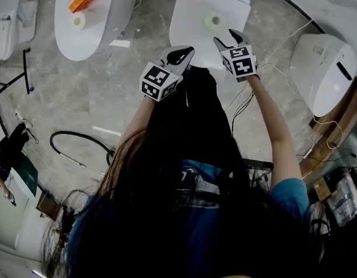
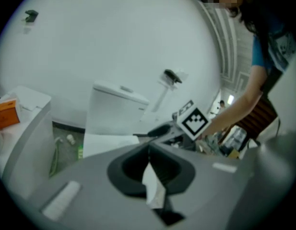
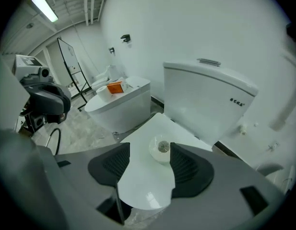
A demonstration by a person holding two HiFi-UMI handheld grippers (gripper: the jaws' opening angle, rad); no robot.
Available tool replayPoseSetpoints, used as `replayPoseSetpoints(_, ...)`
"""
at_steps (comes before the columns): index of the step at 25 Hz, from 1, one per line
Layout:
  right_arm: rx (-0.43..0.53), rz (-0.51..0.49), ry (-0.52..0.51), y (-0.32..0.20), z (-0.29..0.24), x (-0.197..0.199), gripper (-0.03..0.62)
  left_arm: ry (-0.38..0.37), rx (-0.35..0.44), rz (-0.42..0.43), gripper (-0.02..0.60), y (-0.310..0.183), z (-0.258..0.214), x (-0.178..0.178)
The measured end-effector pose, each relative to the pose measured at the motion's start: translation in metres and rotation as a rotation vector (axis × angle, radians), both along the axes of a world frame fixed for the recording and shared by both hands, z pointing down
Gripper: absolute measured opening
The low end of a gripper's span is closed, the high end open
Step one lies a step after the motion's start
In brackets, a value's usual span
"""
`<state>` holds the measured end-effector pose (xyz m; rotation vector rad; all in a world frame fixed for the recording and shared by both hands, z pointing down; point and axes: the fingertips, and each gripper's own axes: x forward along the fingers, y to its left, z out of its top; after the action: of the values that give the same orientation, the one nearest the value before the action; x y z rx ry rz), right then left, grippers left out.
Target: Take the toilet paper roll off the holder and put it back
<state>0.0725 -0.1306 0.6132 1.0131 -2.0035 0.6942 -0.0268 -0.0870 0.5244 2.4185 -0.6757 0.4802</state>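
The toilet paper roll (image 3: 162, 150) is off any holder. It stands on end on the closed toilet lid (image 3: 143, 181), in front of the tank (image 3: 210, 99), with its core hole facing up. No view shows a holder plainly, so where the roll must go back cannot be told.

The right gripper (image 3: 150, 163) hangs over the lid with its jaws spread. The roll shows in the gap just beyond their tips, closer to the right-hand pad, and neither pad touches it. The left gripper (image 2: 150, 174) has its jaws pressed together on a small scrap of white paper (image 2: 153, 188), well clear of the roll.

The main risk is probably a lopsided approach. Since the roll sits off-centre in the gap, the nearer pad would likely meet it first and push it across the smooth, sloping lid. It could then tip, roll away and drop to the floor.

Squeezing hard could dent the soft roll or flatten its core, which would make threading it onto a holder harder. A loose tail of paper could also unwind during the lift. The scrap could slip from the left gripper and fall.
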Motion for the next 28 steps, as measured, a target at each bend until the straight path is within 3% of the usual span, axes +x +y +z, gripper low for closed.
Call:
replayPoseSetpoints(3,-0.023,-0.068,0.058,-0.019,0.037,0.004,0.287,-0.010,-0.028,-0.009,0.000,-0.014,0.028,0.004)
replayPoseSetpoints(6,-0.036,-0.132,0.157,-0.034,0.074,0.011,0.384,-0.017,-0.052,-0.020,0.000,-0.028,0.053,0.007)
replayPoseSetpoints(11,-0.065,-0.254,0.257,-0.041,0.123,0.005,0.446,-0.009,-0.078,-0.078,0.000,-0.053,0.081,0.007)
replayPoseSetpoints(15,-0.032,-0.366,0.356,-0.047,0.148,0.002,0.456,-0.020,-0.079,-0.082,0.000,-0.062,0.097,0.007)
replayPoseSetpoints(28,-0.055,-0.340,0.304,-0.063,0.173,-0.013,0.456,-0.079,-0.122,-0.106,0.000,-0.043,0.124,-0.014)
